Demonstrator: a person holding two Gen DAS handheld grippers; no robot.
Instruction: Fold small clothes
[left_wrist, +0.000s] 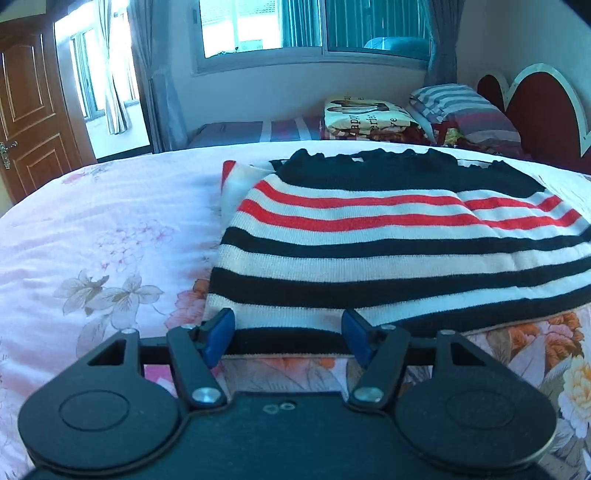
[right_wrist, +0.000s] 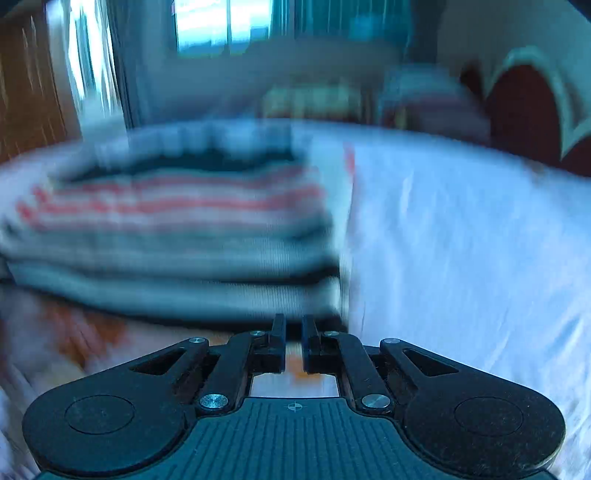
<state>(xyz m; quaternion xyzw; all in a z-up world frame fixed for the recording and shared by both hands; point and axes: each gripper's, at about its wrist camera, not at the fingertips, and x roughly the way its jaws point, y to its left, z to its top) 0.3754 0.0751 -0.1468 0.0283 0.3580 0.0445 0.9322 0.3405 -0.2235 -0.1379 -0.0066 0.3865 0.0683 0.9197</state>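
A folded striped sweater (left_wrist: 388, 243) lies on the floral bedsheet (left_wrist: 92, 240). The left gripper (left_wrist: 288, 332) stands half open, jaws astride its near hem; the right gripper (right_wrist: 293, 332) is closed, empty, at the sweater's near corner

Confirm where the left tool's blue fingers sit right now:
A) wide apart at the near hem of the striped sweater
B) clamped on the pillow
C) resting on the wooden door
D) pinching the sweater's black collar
A: the left tool has its blue fingers spread either side of the striped sweater's near hem.
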